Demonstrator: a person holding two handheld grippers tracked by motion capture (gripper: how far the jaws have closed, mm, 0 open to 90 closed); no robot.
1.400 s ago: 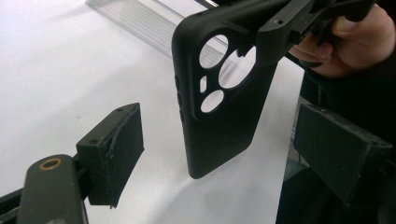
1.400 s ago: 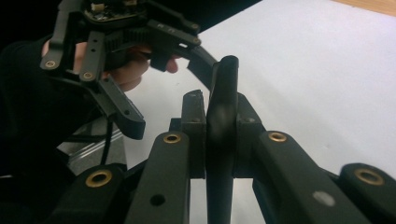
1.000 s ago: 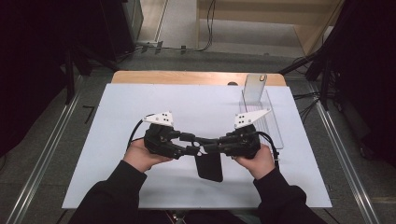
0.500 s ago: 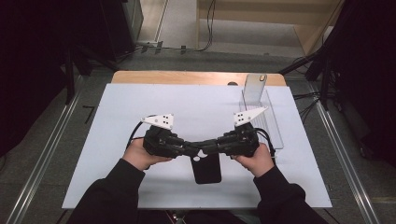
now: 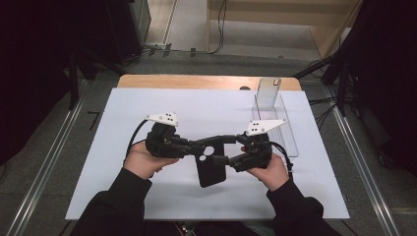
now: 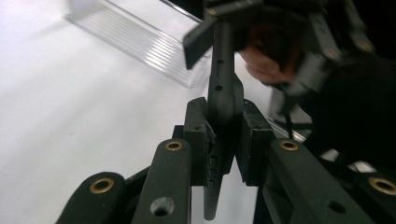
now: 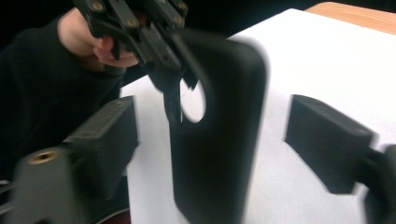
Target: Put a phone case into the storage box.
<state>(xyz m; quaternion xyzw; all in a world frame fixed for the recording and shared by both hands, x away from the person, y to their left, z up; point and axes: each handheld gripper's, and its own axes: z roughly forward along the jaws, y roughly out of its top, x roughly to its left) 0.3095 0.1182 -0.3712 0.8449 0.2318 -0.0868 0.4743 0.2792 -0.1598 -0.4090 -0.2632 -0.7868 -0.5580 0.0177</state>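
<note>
A person in dark sleeves works at a table covered by a white sheet [image 5: 147, 108], with a strip of bare wood [image 5: 196, 81] showing along the far edge. The left gripper [image 5: 209, 146] clamps a black phone case [image 5: 211, 169] by its upper edge, beside the round camera cutout; the left gripper view shows the pads pressed flat against both faces of the case [image 6: 224, 107], which is seen edge-on. The case hangs above the sheet between the two hands, near the table's front middle. The right gripper [image 5: 228, 150] has just been opening: its jaws stand wide on either side of the case [image 7: 219, 135], clear of it. A clear plastic stand [image 5: 273, 115] sits on the sheet at the far right. Around the table lie grey floor, metal rails [image 5: 44, 162] at both sides, dark curtains and loose cables [image 5: 324, 105].
</note>
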